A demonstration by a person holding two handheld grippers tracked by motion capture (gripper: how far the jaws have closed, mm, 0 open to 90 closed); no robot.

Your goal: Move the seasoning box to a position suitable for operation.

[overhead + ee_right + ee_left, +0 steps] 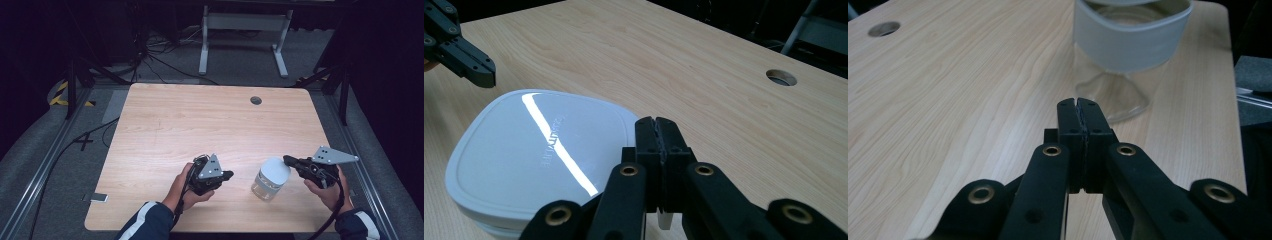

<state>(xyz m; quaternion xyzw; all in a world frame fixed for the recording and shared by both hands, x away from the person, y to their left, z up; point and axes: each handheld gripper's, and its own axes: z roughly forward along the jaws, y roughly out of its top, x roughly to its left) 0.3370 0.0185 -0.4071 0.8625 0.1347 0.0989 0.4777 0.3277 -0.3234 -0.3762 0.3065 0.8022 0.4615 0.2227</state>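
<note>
A clear jar with a white rounded-square lid stands upright near the table's front right. My left gripper is to the left of the jar, a short gap away, pointing at it. Its jaws are shut with nothing between them, and the jar rises just ahead. My right gripper is at the jar's right, its shut tip at the lid's upper edge. A small white piece shows under its jaws; I cannot tell what it is. The left gripper shows beyond the lid.
The wooden table has a round cable hole near its far edge. A white frame stands on the floor behind the table. Cables run along the floor at the left. A small flat object lies beside the table's front left corner.
</note>
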